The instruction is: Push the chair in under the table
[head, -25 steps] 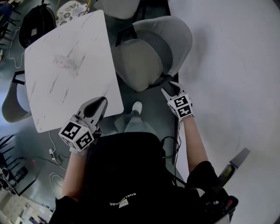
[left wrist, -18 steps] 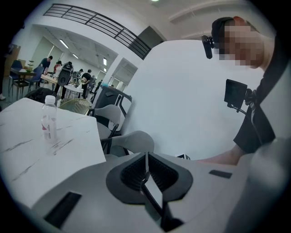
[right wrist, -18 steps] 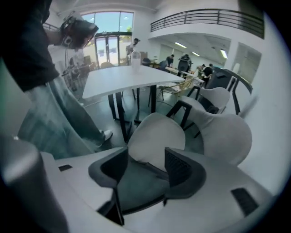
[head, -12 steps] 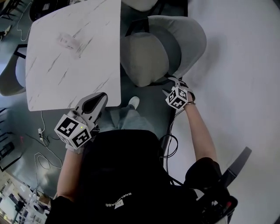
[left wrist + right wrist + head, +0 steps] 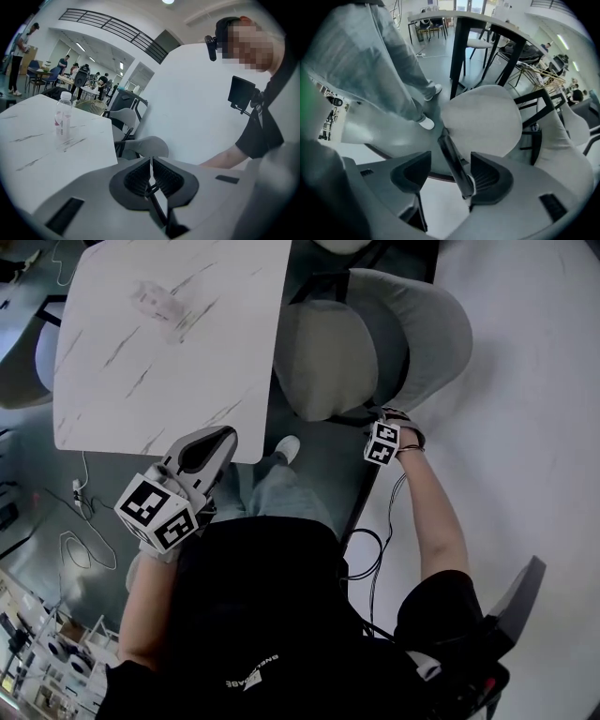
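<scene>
Right gripper (image 5: pixel 451 174), jaws just opened, straddles the chair (image 5: pixel 342 357) frame bar (image 5: pixel 453 159) unclamped, likely setting a grip to push it under the table (image 5: pixel 169 352); left gripper (image 5: pixel 151 164) closed, empty, spare.

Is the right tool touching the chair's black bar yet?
Touching. Right gripper view: the bar lies against one pad of the right tool, whose jaws have just been opening; the other pad stands clear.
</scene>
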`<state>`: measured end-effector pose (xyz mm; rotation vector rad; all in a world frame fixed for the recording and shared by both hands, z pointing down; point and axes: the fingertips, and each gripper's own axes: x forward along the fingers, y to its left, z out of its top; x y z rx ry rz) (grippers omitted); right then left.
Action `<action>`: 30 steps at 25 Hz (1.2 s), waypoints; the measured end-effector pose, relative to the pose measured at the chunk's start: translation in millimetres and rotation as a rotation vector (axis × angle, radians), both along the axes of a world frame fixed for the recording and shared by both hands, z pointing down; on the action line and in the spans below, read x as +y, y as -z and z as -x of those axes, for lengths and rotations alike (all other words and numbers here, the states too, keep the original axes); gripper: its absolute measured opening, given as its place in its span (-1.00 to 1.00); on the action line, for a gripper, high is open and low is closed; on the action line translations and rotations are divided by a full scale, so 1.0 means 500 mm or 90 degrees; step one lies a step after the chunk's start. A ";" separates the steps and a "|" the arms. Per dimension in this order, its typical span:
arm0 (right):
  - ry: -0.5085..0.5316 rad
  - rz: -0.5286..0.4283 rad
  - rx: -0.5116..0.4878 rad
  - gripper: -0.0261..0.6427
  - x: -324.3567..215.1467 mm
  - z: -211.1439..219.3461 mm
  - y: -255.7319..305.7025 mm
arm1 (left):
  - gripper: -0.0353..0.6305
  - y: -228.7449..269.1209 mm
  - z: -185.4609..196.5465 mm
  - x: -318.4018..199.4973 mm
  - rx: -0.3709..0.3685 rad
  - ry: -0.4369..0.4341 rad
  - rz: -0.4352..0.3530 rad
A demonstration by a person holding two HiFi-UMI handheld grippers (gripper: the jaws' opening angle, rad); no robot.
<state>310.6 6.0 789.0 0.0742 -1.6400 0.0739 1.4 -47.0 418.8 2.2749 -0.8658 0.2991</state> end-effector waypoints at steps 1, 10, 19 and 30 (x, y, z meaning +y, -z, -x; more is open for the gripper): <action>0.009 0.002 0.008 -0.17 -0.001 -0.007 -0.010 | -0.89 0.001 -0.001 -0.004 0.000 0.003 0.000; 0.015 0.007 0.044 -0.17 -0.021 -0.028 -0.075 | -0.89 -0.014 0.011 -0.011 -0.015 0.037 0.017; -0.002 -0.008 0.063 -0.36 -0.027 -0.042 -0.109 | -0.89 -0.037 -0.003 0.005 -0.020 0.047 0.031; -0.062 0.004 0.092 -0.31 -0.034 -0.041 -0.114 | -0.89 -0.057 -0.002 0.002 -0.014 0.047 0.040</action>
